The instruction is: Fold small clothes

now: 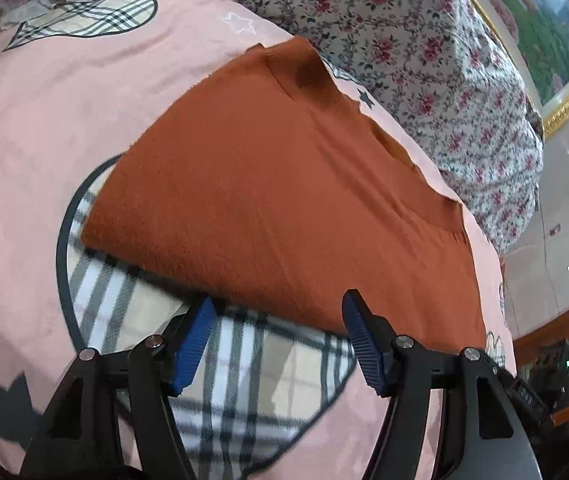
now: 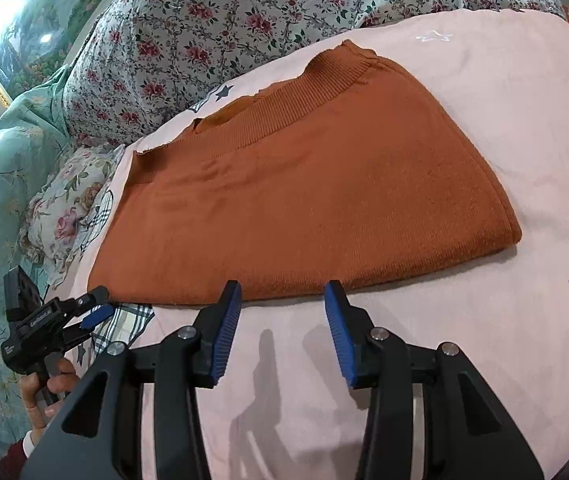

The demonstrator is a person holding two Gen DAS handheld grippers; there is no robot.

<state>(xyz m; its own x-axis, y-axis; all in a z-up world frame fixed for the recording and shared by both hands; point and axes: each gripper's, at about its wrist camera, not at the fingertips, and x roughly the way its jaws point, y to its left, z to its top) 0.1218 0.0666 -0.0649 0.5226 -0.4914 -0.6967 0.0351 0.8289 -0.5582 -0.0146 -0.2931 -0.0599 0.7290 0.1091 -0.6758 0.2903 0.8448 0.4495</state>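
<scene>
A rust-orange knit garment (image 1: 268, 184) lies folded flat on a pink bedsheet (image 1: 24, 152), its ribbed hem (image 2: 292, 96) at the far side. My left gripper (image 1: 278, 303) is open, and its blue pads (image 1: 194, 344) stand at the garment's near edge, over a plaid heart print. In the right wrist view the garment (image 2: 304, 208) spreads across the middle. My right gripper (image 2: 283, 288) is open at that near edge with nothing between its fingers. The left gripper (image 2: 96, 310) shows at the garment's near left corner, held by a hand (image 2: 44, 392).
A white floral quilt (image 2: 244, 20) is heaped behind the garment and a teal floral cover (image 2: 0, 184) lies on the left. A framed painting (image 1: 544, 32) hangs on the wall. The bed's edge drops to a glossy floor (image 1: 564, 240) and wooden trim on the right.
</scene>
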